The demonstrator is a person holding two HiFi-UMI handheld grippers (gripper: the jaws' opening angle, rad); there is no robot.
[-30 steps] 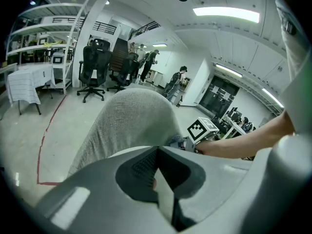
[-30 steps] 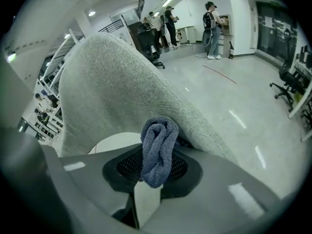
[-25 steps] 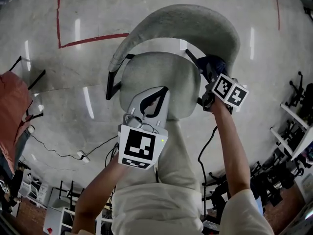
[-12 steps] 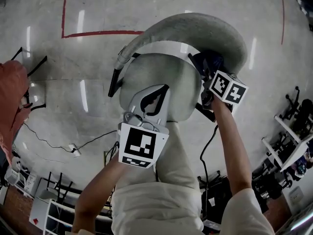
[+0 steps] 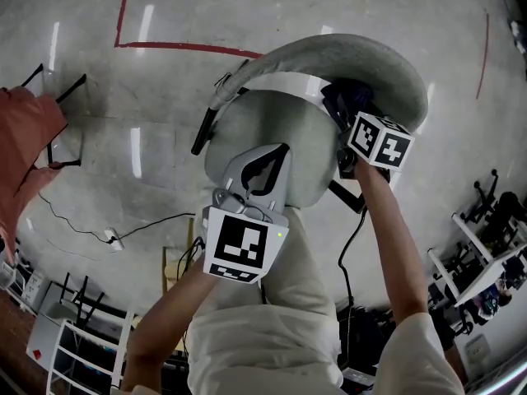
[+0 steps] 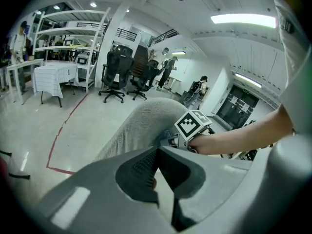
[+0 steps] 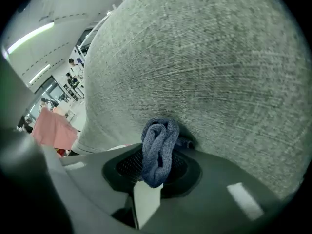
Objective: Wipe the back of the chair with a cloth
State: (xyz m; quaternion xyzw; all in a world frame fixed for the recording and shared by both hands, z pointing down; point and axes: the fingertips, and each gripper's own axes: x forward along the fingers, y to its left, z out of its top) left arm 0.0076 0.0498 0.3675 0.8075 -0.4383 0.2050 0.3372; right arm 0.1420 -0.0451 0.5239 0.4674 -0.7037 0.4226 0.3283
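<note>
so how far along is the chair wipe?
Done: cloth is clamped in the right gripper. In hand: it's pressed against the grey chair back, at its right-hand end in the head view. Left gripper shut, empty, over the seat. Left: unclear, the fabric shows no wiped-versus-unwiped difference.

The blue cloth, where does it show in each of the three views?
Head view: cloth upper right of centre, at the right gripper.
Left gripper view: probably the blue bit left of the marker cube.
Right gripper view: centre, clamped between the jaws.
Shared landmark: grey chair back.
</note>
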